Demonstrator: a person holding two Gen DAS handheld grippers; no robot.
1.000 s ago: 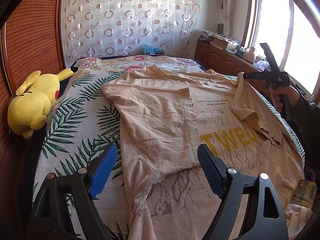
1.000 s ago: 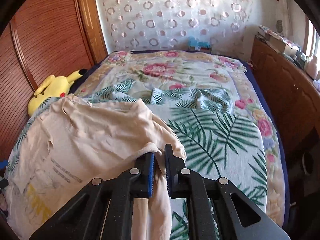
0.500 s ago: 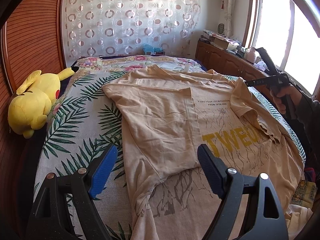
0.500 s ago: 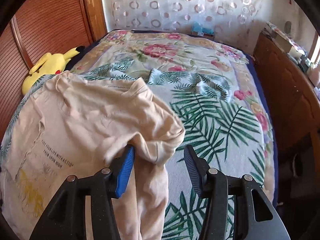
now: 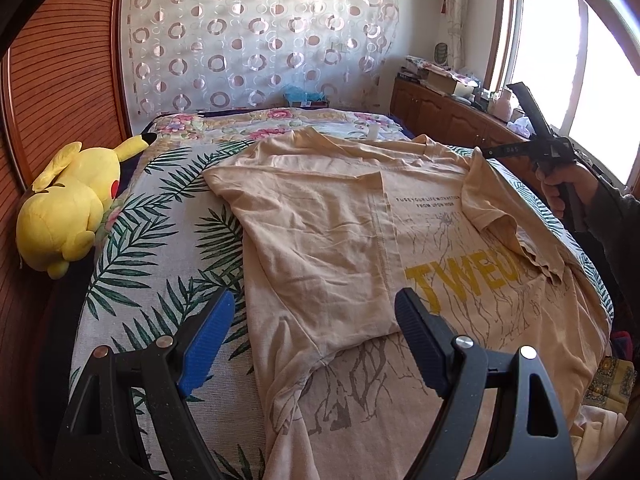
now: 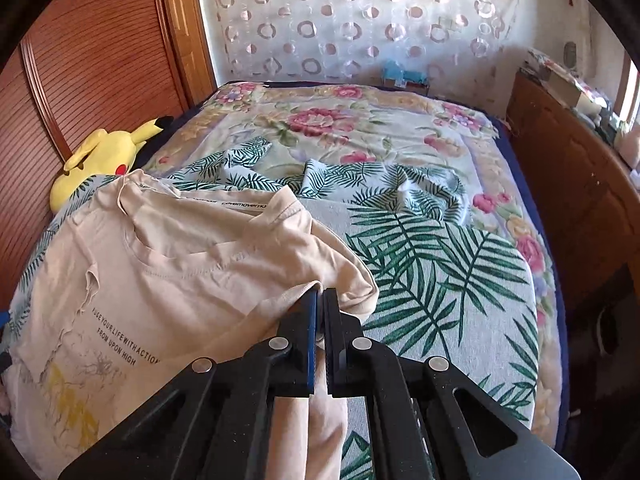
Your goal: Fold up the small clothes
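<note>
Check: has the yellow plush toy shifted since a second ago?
No. The yellow plush toy lies in the same spot against the wooden wall panel.

Left tool [image 5: 314, 340] gapes above beige T-shirt [image 5: 340, 216]; right tool [image 5: 486, 153] pinches its sleeve.

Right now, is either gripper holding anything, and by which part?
The right gripper is shut on the beige T-shirt, pinching a fold of fabric at its sleeve edge. The left gripper is open and holds nothing.
</note>
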